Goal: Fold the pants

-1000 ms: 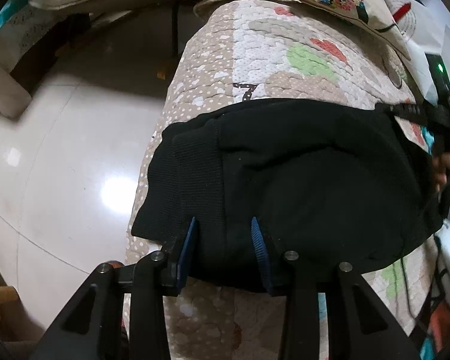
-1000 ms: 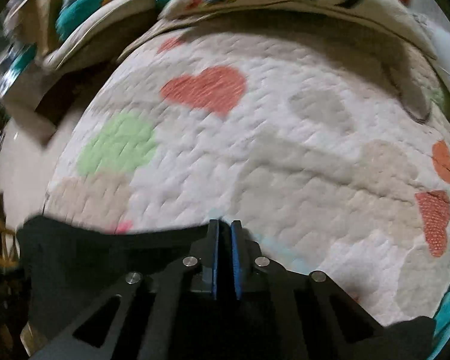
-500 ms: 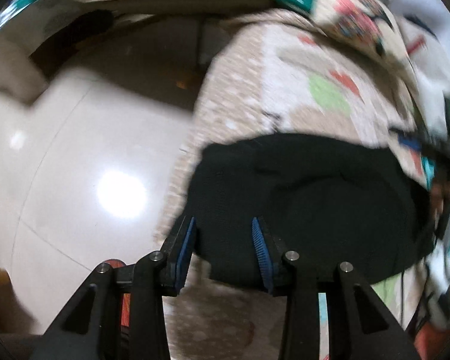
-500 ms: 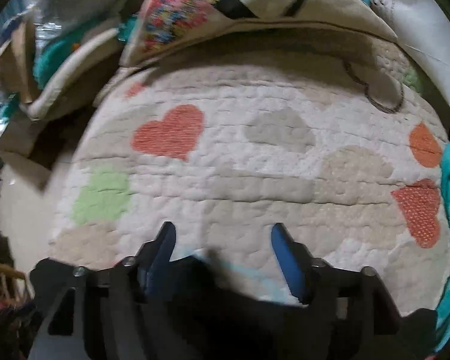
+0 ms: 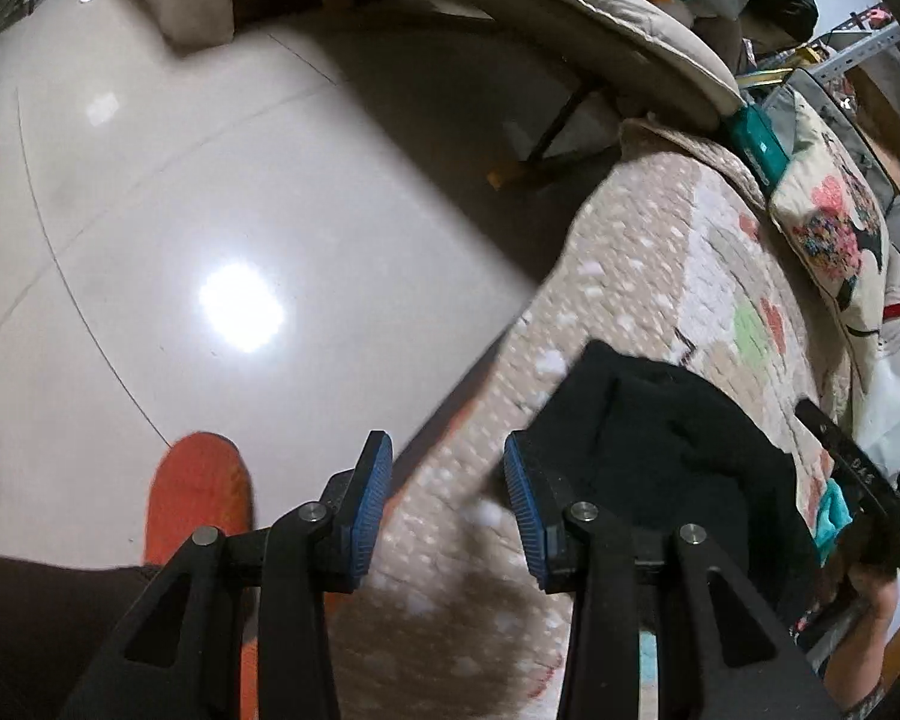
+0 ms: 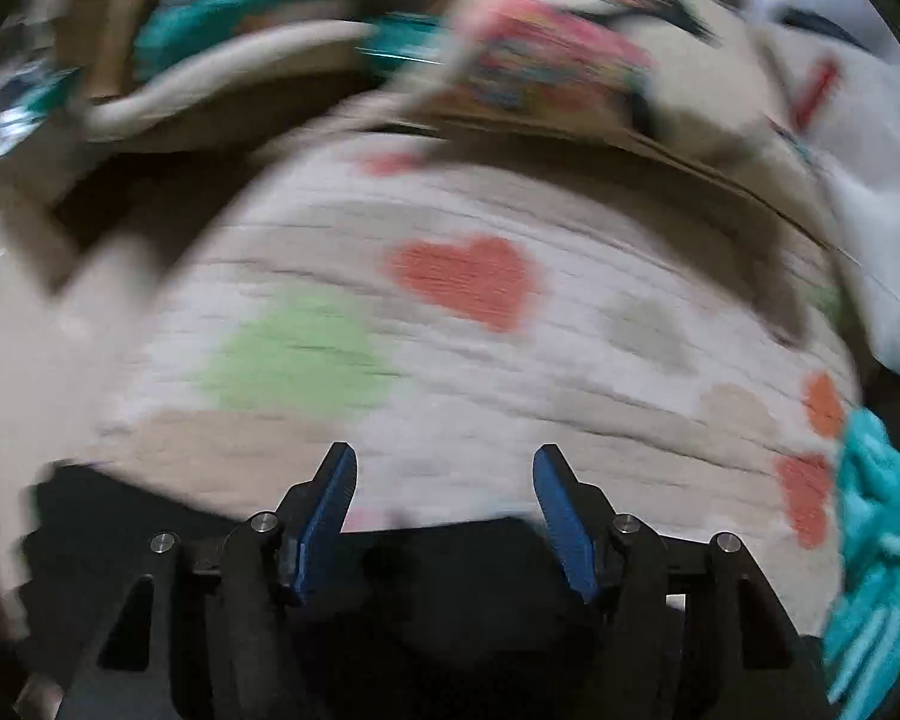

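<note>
As the pants [image 5: 672, 456] lie in a compact black bundle on the quilt [image 5: 630, 276], I judge folding nearly done; my left tool [image 5: 444, 510] and right tool [image 6: 444, 516] gape wide, holding nothing.

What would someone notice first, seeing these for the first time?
The black pants lie bunched on the heart-patterned quilt, right of the open left claw. A bright glare marks the glossy floor on the left. The open right claw hangs over the quilt.
</note>
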Tool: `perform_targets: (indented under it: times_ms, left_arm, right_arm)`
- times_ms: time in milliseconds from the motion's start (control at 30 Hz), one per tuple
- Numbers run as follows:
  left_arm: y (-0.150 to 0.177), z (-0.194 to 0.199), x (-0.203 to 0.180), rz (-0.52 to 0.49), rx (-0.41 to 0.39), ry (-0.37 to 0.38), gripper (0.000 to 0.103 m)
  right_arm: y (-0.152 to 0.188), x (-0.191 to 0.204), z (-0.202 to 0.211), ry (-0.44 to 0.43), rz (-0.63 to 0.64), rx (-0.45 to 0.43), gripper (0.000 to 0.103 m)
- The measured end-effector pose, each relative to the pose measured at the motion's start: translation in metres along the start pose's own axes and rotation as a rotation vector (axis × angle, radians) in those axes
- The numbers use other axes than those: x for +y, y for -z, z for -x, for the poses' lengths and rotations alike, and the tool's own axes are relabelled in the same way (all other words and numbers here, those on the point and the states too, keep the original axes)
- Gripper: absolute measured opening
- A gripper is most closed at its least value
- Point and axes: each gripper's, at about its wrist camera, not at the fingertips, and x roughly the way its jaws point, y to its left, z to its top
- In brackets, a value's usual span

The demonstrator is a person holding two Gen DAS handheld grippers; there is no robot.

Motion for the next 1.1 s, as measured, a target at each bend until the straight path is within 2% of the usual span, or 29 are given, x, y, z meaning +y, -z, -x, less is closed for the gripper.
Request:
perform_targets:
  times_ms: [100,200,267,433,533,700,767,800,833,900,1100]
  left_arm:
    - [0.012,-0.015,-0.006,0.000,0.061,0.068,0.038]
    - [0.019,-0.028,-0.007,0.025,0.099,0.117,0.039]
    - [0.019,-0.033,-0.006,0.049,0.079,0.125,0.045]
    - [0.021,-0.042,-0.005,0.114,0.084,0.155,0.057]
    - [0.024,-0.043,-0.006,0.101,0.086,0.155,0.062]
    - [0.021,-0.048,-0.015,0.075,0.112,0.130,0.063]
    - [0.021,-0.046,-0.017,0.045,0.133,0.145,0.049]
    - [0.019,-0.044,-0.019,0.031,0.147,0.171,0.035]
    - [0.017,-0.042,-0.021,0.018,0.153,0.185,0.012]
    - [0.014,-0.034,-0.024,0.011,0.161,0.260,0.010]
    - [0.020,-0.010,-0.053,-0.082,0.101,0.359,0.010]
  right_arm:
    - [-0.002,0.056,0.000,-0.172,0.088,0.042,0.065]
    - [-0.002,0.104,-0.009,-0.240,0.194,0.084,0.066]
    - [-0.003,0.135,-0.017,-0.238,0.275,0.103,0.066]
    - [-0.007,0.173,-0.043,-0.239,0.384,0.158,0.067]
    - [-0.004,0.197,-0.058,-0.221,0.453,0.201,0.067]
    - [0.008,0.224,-0.077,-0.177,0.564,0.250,0.065]
    - [0.013,0.230,-0.078,-0.112,0.602,0.242,0.035]
    - [0.013,0.230,-0.077,-0.104,0.602,0.239,0.034]
    - [0.012,0.228,-0.075,-0.113,0.584,0.237,0.027]
    - [0.009,0.223,-0.065,-0.123,0.548,0.214,0.023]
    - [-0.002,0.190,-0.020,-0.171,0.434,0.104,0.022]
